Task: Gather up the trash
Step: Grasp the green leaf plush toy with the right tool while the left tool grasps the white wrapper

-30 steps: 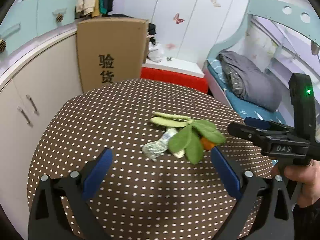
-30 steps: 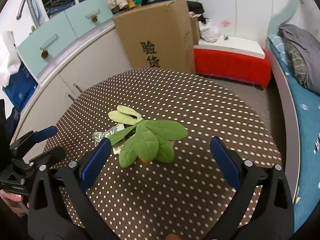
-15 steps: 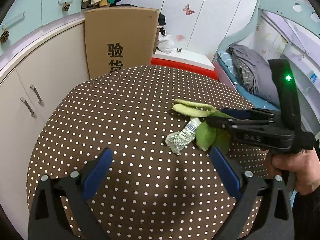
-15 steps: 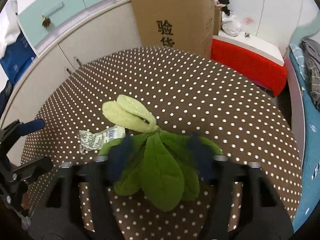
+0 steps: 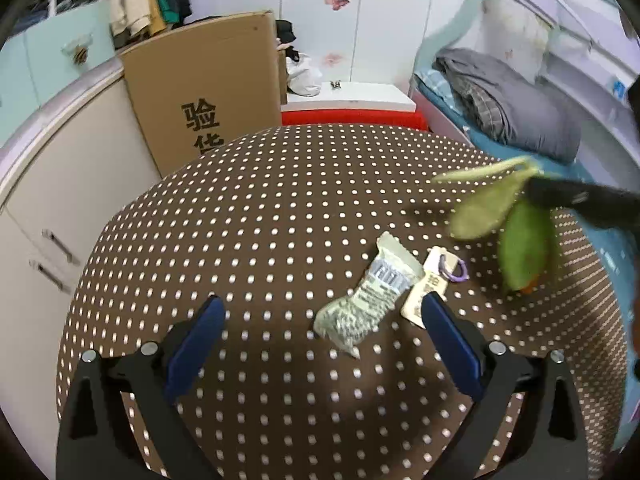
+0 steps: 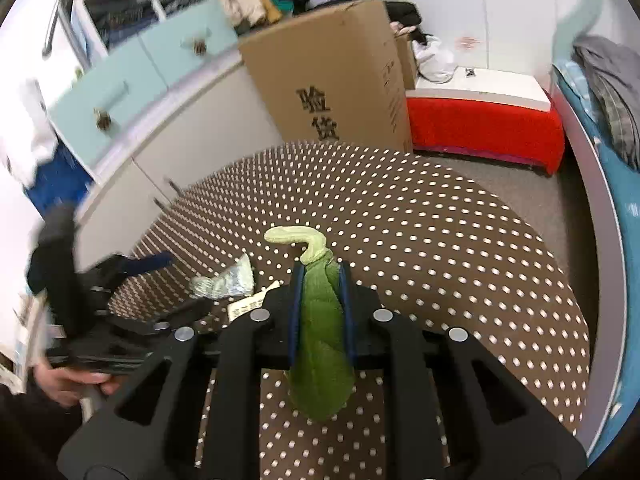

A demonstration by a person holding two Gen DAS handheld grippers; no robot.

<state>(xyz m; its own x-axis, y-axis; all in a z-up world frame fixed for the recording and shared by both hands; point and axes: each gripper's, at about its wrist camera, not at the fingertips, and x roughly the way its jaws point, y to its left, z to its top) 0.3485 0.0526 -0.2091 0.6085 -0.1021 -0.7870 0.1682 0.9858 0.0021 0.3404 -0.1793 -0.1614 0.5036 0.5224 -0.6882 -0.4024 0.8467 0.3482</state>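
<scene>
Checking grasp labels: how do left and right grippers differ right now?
The right gripper is shut on the green leafy toy, lifted off the table; its jaws have just been closing. The left gripper stands open and empty, above the crumpled wrapper. Both have blue pads.

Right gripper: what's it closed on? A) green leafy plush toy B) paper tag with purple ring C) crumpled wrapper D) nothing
A: the right gripper has just been closing and now pinches the green leafy plush toy, while the crumpled wrapper and paper tag lie on the table.
</scene>
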